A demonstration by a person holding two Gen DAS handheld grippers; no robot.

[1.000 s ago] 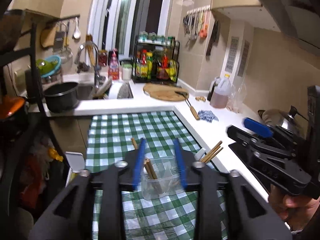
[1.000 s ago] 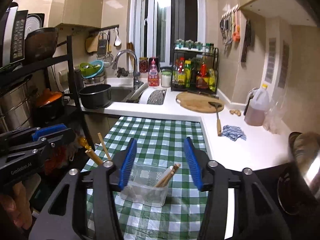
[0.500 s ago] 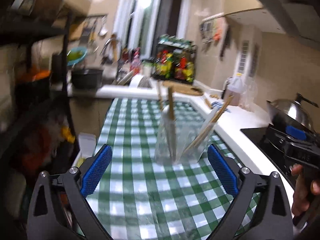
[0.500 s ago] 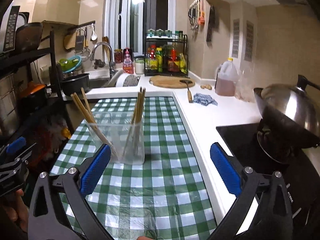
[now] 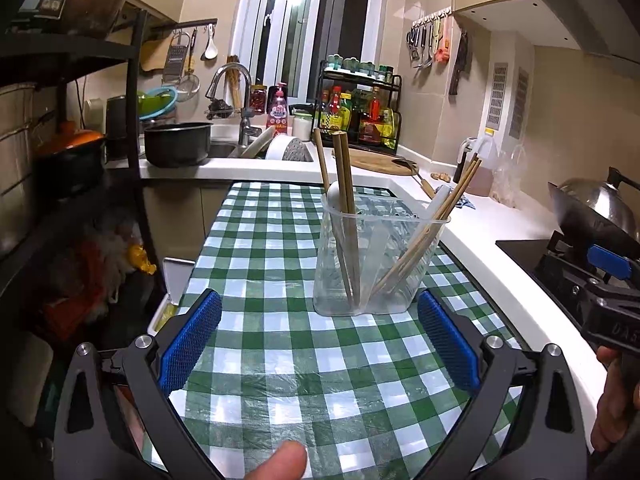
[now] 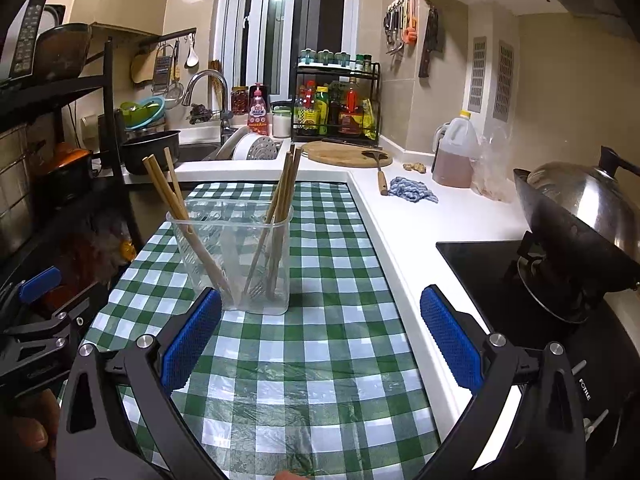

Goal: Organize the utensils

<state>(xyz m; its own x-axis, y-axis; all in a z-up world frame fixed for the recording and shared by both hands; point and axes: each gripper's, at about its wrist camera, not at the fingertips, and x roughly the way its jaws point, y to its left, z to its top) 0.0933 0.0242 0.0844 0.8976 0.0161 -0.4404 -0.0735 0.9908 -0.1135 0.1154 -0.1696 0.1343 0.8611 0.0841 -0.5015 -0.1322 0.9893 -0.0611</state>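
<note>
Left jaws: your left gripper [image 5: 319, 334] stands spread wide, blue pads apart, nothing between them but cloth.
Right jaws: your right gripper [image 6: 321, 330] is spread just as wide and grips nothing.
Holder: the clear plastic utensil holder [image 5: 374, 258] stands upright on the checked cloth, just beyond your left pads; in your right view it sits ahead of the left pad.
Contents: wooden chopsticks [image 5: 345, 216] lean in two bunches to opposite sides; a white spoon handle [image 5: 434, 204] rests among them.
Surface: green-and-white checked tablecloth [image 5: 280, 360] under a clear film.
Counter: white worktop [image 6: 460, 216] beside the cloth, bearing a blue rag [image 6: 412, 195], a wooden-handled spatula [image 6: 380, 168], a round cutting board [image 6: 340, 153] and a jug of brown liquid [image 6: 456, 156].
Stove: black hob [image 6: 500, 276] with a lidded wok [image 6: 580, 208].
Writing: "FOTILE" [image 6: 585, 390] on the hob's front edge; the pink bottle [image 6: 258, 114] label is too small to read.
</note>
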